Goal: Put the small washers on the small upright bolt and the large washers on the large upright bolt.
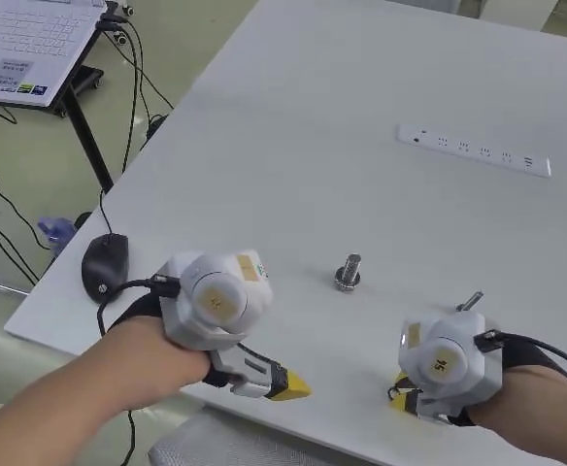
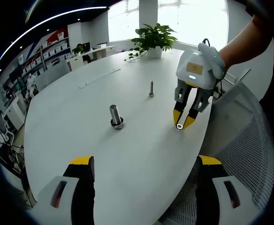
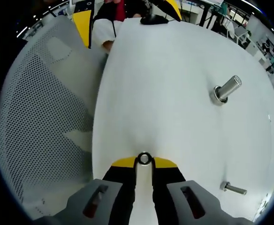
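The large upright bolt [image 1: 349, 273] stands mid-table with a washer around its base; it also shows in the left gripper view [image 2: 116, 116] and the right gripper view [image 3: 227, 89]. The small bolt [image 1: 470, 301] is further right, near the table's front edge [image 2: 151, 88] [image 3: 234, 189]. My right gripper [image 1: 400, 396] [image 3: 144, 162] hangs at the front edge, shut on a metal washer [image 3: 144, 158] [image 2: 179, 126] held between its yellow tips. My left gripper [image 1: 283, 386] [image 2: 145, 161] is open with nothing between its jaws, and it points across at the right gripper [image 2: 183, 123].
A white power strip [image 1: 473, 150] lies at the back right. A black mouse [image 1: 104, 264] sits near the left corner, and a laptop [image 1: 26, 44] is on a stand beyond it. A mesh chair [image 1: 216, 442] [image 3: 48, 122] stands against the table's front edge.
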